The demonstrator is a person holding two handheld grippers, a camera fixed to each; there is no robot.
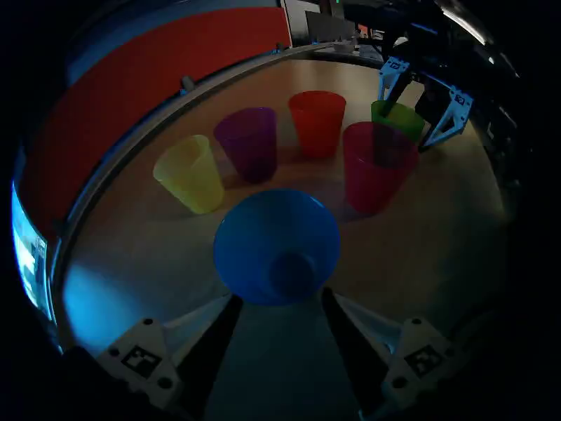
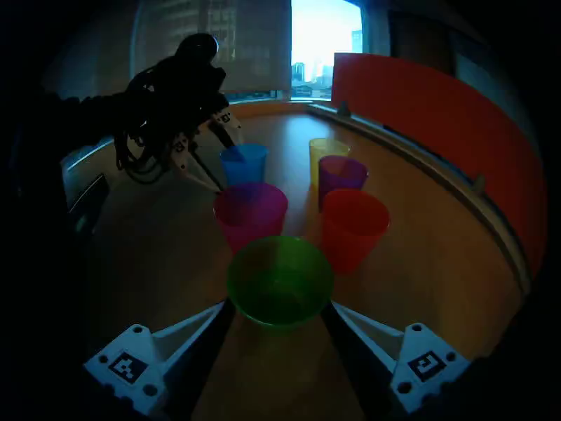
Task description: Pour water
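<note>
A blue cup (image 1: 277, 245) sits between the fingers of my left gripper (image 1: 279, 298), which press on its lower sides. My right gripper (image 2: 279, 305) is shut the same way on a green cup (image 2: 280, 281). Across the cups, the left gripper view has the right gripper (image 1: 414, 112) around the green cup (image 1: 400, 118). The right gripper view has the left gripper (image 2: 217, 158) at the blue cup (image 2: 244, 163). Between them stand yellow (image 1: 189, 174), purple (image 1: 247, 142), red (image 1: 317, 121) and magenta (image 1: 375, 165) cups. Whether any cup holds water is too dim to tell.
The cups stand on a wooden table (image 1: 435, 238) with a metal rail and a red panel (image 2: 435, 119) along one side. A bright window (image 2: 322, 42) lies behind. A dark gloved hand (image 2: 168, 77) holds the left gripper.
</note>
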